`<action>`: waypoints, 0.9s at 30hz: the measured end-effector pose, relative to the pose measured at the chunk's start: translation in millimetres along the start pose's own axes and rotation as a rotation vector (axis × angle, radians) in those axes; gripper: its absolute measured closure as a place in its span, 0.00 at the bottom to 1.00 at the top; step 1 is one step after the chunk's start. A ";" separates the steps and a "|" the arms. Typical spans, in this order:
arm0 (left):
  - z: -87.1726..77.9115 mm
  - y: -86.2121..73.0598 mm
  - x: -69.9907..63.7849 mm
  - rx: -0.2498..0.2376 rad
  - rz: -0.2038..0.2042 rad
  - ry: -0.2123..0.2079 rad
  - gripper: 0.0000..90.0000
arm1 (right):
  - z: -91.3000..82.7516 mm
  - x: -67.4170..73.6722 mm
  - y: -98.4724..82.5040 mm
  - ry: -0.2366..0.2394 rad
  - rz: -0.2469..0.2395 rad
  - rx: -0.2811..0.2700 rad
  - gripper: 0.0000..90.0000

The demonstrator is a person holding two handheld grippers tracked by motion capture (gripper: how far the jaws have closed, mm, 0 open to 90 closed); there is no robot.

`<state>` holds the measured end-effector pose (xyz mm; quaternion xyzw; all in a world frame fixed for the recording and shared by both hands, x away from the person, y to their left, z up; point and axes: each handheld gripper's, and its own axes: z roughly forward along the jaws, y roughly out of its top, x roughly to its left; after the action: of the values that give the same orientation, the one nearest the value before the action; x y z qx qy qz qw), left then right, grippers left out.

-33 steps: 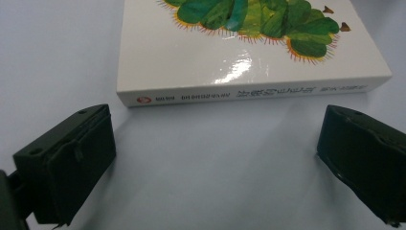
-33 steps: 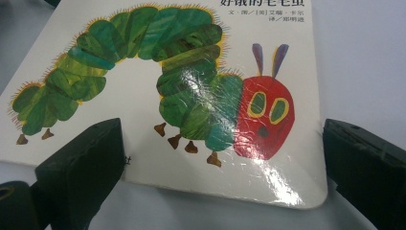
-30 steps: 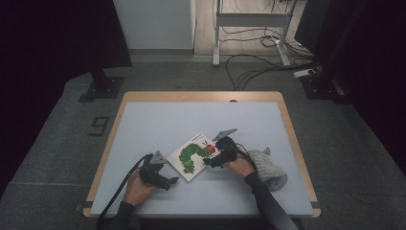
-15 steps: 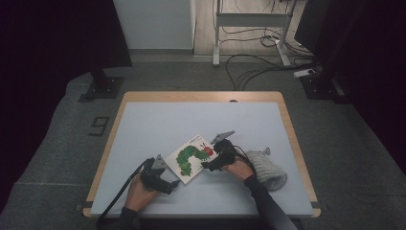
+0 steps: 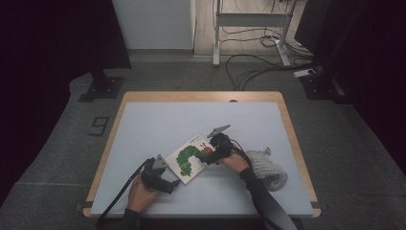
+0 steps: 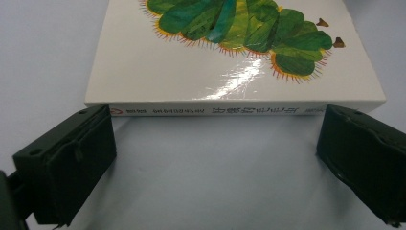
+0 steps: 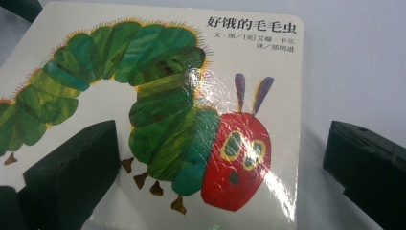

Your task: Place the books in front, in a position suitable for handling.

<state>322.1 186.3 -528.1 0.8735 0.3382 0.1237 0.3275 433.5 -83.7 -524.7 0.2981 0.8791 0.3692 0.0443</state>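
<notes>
A board book (image 5: 192, 158) with a green caterpillar on its white cover lies flat on the tabletop (image 5: 158, 124), near the front edge, between the two hands. The left claw (image 6: 215, 158) sits low just in front of the spine, its jaws wide apart and holding nothing. The right claw (image 7: 220, 163) hangs over the corner with the red head, also spread apart and empty; one jaw is above the cover, the other is past the edge of the book.

I judge the book to be stiff and rather light, with thick card pages that will not bend. The cover is glossy and reflects the light, so it can slip between hard jaws. A good place to grip is probably across the thickness at the spine or at a free edge, once that edge is lifted a little.

A grey knitted thing (image 5: 266, 166) lies beside the right forearm. No container stands on the tabletop.
</notes>
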 end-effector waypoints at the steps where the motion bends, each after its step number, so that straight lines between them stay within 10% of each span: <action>1: 0.1 0.1 -0.2 0.000 -0.001 0.002 0.00 | 0.8 -0.1 0.9 0.002 0.002 0.002 0.00; 16: 0.3 0.1 -0.6 -0.001 -0.007 0.005 0.00 | 2.8 3.8 4.2 0.031 -0.010 0.004 0.04; 27: 0.2 0.0 -0.4 0.001 -0.005 0.005 0.00 | -47.7 21.2 6.9 -0.052 -0.094 0.021 0.06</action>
<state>321.9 185.9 -528.2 0.8727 0.3411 0.1248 0.3263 405.4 -97.8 -482.6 0.2664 0.8945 0.3496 0.0815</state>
